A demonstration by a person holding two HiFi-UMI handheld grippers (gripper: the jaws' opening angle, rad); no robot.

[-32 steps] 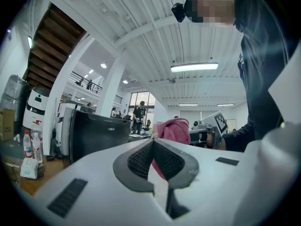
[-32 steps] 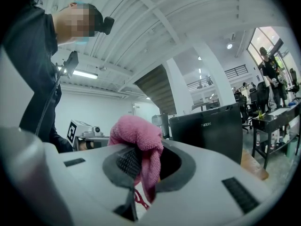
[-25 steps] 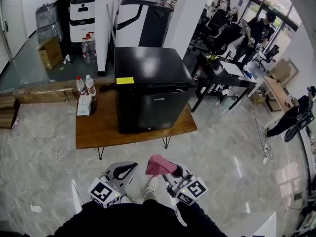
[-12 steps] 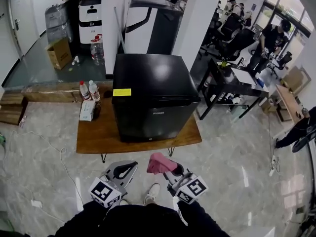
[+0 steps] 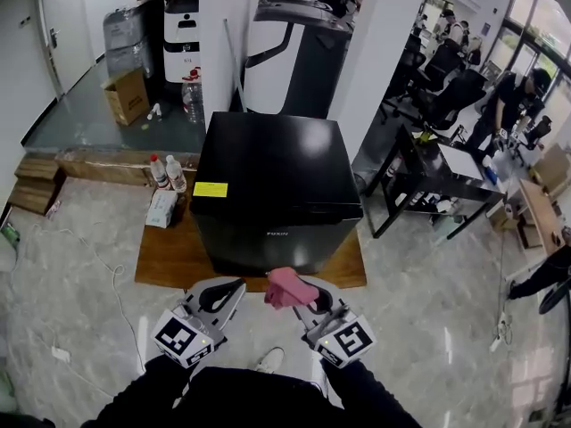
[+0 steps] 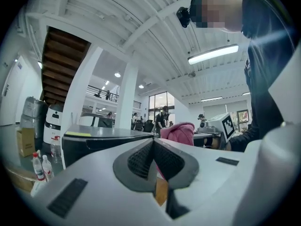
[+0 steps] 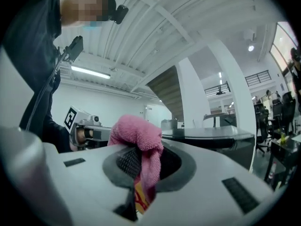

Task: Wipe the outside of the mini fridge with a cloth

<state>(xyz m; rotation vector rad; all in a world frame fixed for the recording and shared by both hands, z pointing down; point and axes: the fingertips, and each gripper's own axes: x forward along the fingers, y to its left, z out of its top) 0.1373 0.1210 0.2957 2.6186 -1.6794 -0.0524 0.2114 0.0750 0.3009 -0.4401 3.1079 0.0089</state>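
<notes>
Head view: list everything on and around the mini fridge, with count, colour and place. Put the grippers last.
mini fridge: one, black, on the low table
sticker: one, yellow, fridge top, front left corner
low table: one, wooden, under fridge
bottles: two, pale, table's left end
packet: one, white, beside bottles
cardboard box: one, brown, far left floor
cloth: one, pink, in right gripper
left gripper: grey, shut, empty
right gripper: grey, shut on cloth
</notes>
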